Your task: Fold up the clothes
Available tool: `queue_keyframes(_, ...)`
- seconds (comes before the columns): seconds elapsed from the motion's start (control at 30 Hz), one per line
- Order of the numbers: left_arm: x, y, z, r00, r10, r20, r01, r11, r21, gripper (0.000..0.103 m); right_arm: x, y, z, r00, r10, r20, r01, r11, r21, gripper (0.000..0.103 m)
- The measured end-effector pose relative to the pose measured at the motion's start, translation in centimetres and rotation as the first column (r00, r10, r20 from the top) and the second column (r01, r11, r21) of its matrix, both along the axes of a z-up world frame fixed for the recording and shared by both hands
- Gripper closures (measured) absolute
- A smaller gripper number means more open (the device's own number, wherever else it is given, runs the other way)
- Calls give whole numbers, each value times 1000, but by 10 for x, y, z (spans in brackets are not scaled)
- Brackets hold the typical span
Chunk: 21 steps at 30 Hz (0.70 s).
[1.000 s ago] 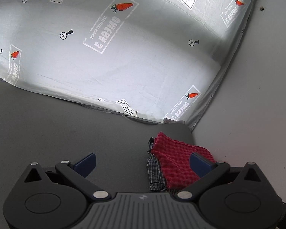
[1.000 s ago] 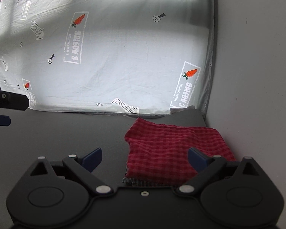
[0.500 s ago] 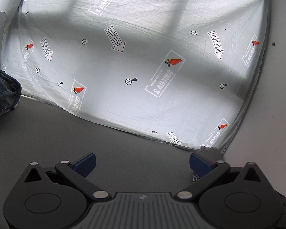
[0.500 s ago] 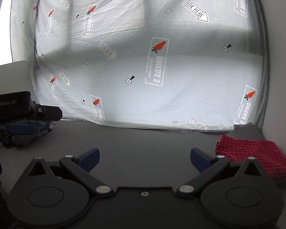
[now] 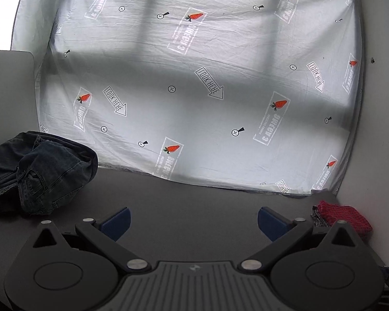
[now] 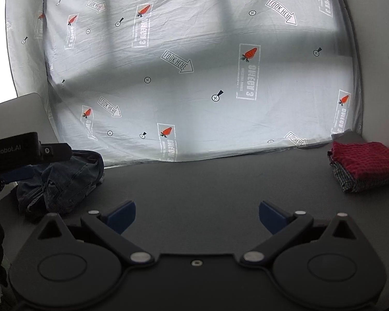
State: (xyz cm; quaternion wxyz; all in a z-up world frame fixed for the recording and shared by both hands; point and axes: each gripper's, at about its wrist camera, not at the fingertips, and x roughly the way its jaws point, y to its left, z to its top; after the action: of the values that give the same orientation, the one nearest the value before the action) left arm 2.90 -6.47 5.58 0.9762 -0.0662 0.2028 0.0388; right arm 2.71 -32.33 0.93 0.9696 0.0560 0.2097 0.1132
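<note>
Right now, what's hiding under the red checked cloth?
Under the red checked cloth lies another folded cloth with a dark-and-white check, peeking out along the front and left edges. Most of it is covered, so I can't tell what garment it is.

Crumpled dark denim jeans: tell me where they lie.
The crumpled dark denim jeans lie far left on the dark grey table in both views, against the carrot-printed sheet.

Black tongs [image 5: 193, 223] with blue pads [image 5: 116, 223], silver screws.

Crumpled denim jeans [image 5: 39, 171], matt tabletop [image 5: 194, 207] (smooth), checked cloth [image 6: 365, 160]
</note>
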Motion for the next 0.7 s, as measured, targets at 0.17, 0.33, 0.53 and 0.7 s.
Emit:
queue_keyframes(0.17,-24,33,-18,980,-22,-197,33,998,50,0,-37,47,-4,992,-108,-68,98,985,-144,0)
queue_keyframes(0.33,-53,50,-38,940,-90,-330,99,995,12,0,-62,66,4,982,-140,-130,120,981,-151,0)
queue_keyframes(0.53,-68,67,-50,927,-85,-364,81,996,-25,0,-83,94,-5,978,-125,-168,92,977,-194,1)
queue_keyframes(0.7,-75,68,-43,939,-93,-332,92,996,-18,0,-91,101,-2,982,-121,-145,87,971,-223,1)
